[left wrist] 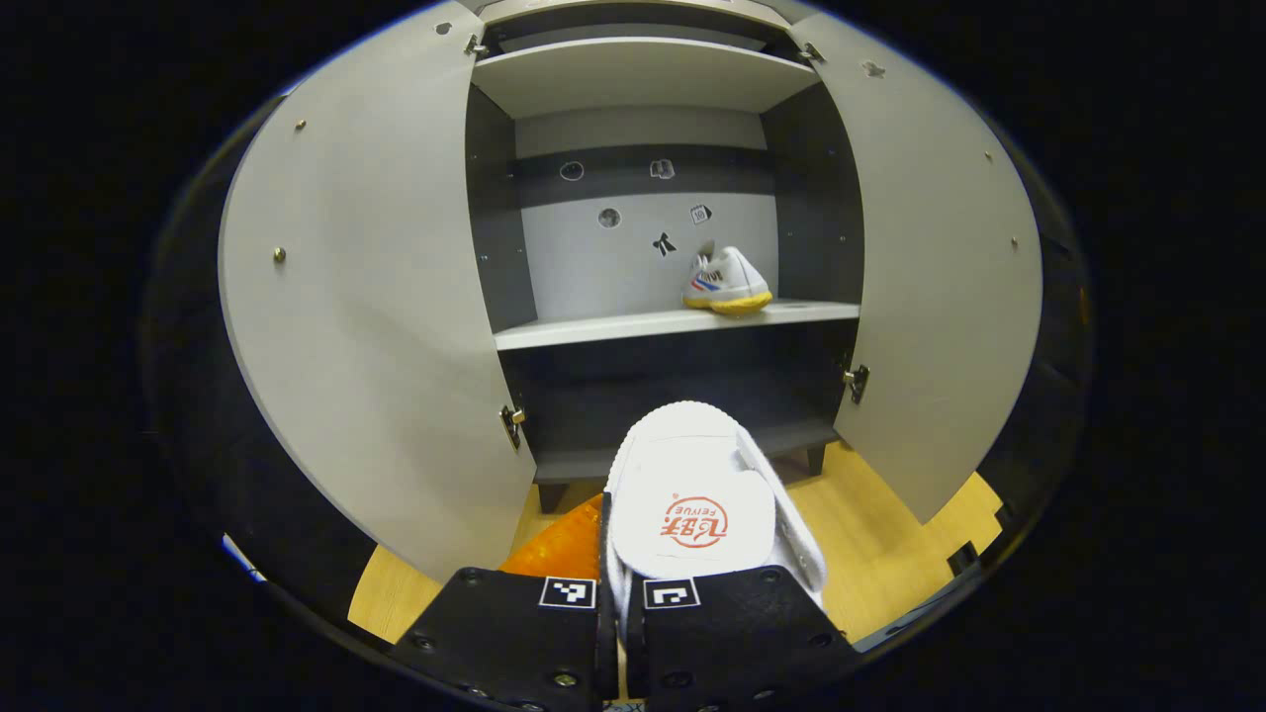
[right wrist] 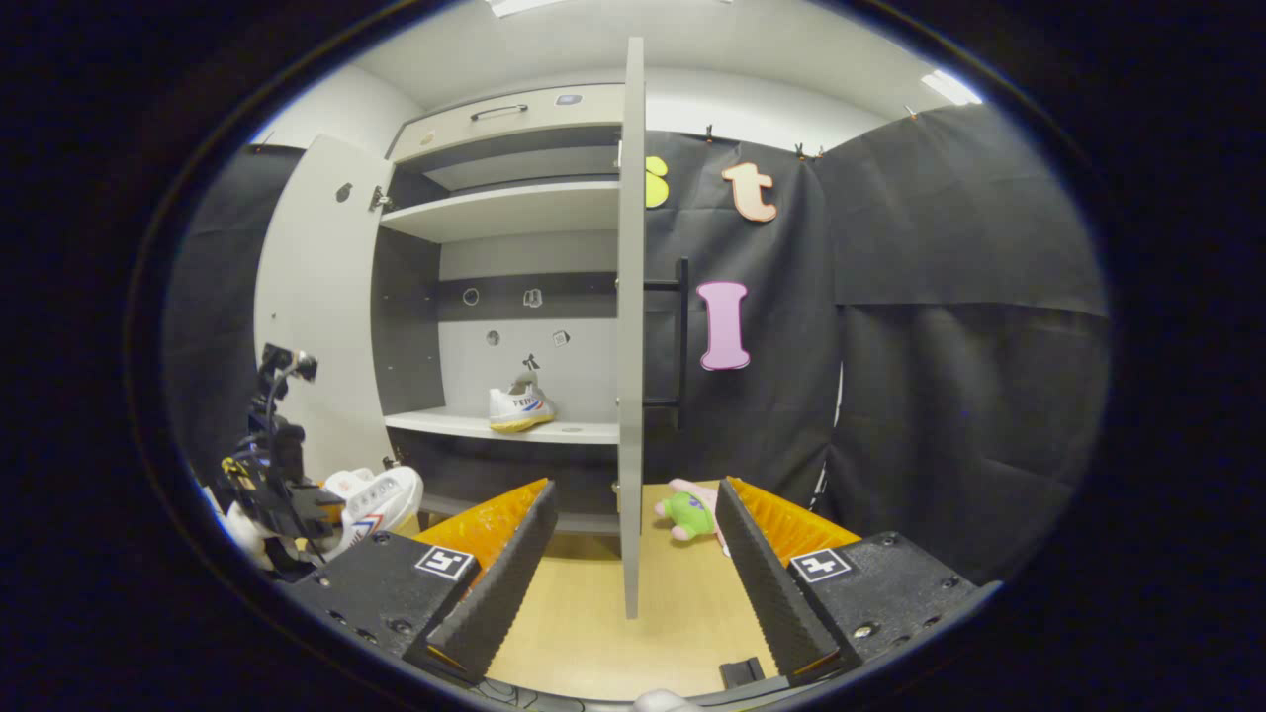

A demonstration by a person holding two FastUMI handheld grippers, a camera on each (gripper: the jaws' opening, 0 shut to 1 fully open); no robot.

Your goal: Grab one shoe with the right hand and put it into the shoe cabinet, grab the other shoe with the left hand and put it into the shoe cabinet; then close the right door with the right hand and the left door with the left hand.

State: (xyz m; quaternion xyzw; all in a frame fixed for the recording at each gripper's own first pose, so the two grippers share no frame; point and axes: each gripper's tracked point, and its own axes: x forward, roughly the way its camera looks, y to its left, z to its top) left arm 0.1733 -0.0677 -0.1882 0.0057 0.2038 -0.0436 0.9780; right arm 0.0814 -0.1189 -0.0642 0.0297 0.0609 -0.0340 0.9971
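In the left gripper view, my left gripper is shut on a white shoe, held in front of the open shoe cabinet. A second white shoe with a yellow sole stands on the right side of the middle shelf. In the right gripper view, my right gripper is open with nothing between its fingers, facing the edge of the open right door. That view also has the shelved shoe and, low at the left, the left gripper with its shoe.
Both doors stand wide open: the left door and the right door. A green and pink plush toy lies on the wooden floor beyond the right door. Black cloth walls close the booth.
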